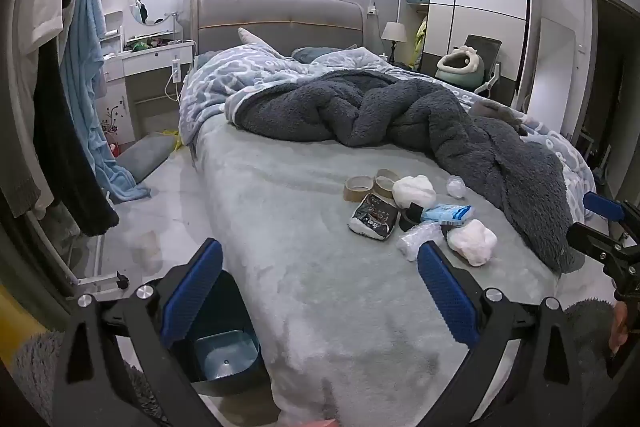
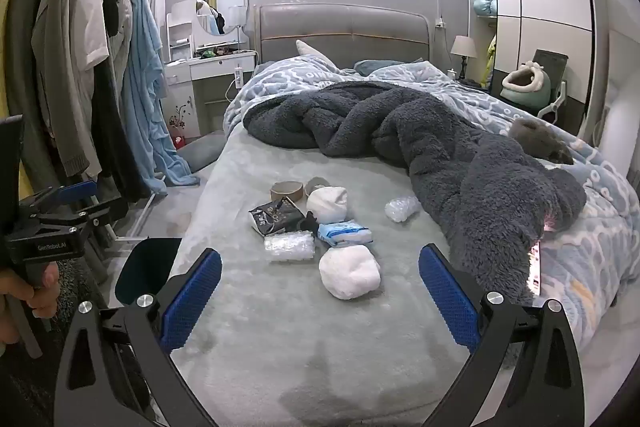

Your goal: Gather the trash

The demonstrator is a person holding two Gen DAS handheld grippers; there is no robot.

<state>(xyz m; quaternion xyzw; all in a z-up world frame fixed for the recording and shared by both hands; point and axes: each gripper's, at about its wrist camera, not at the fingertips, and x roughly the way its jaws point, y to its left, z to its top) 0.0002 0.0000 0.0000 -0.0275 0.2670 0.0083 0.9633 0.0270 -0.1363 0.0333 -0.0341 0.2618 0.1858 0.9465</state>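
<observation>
A heap of trash lies mid-bed: two cardboard tape rolls [image 1: 358, 189] [image 2: 286, 191], a black packet [image 1: 374, 221] [image 2: 276, 217], a blue-white pack [image 1: 450, 215] [image 2: 344, 233], bubble wrap [image 1: 418, 239] [image 2: 289, 246], a clear plastic scrap [image 1: 456, 185] [image 2: 402, 209] and two white wads [image 1: 472, 241] [image 2: 350, 273]. My left gripper [image 1: 320, 291] is open and empty, short of the heap, over the bed's near corner. My right gripper [image 2: 320, 291] is open and empty too, with the nearer wad just beyond its fingers. A dark blue bin [image 1: 224, 351] [image 2: 146, 267] stands on the floor by the bed's left corner.
The bed [image 1: 300, 307] carries a rumpled dark grey blanket [image 2: 460, 155] behind and right of the heap, with a lit phone [image 2: 534, 267] at its edge. A rack of hanging clothes [image 2: 80, 67] lines the left side. A dresser and a wardrobe stand at the back.
</observation>
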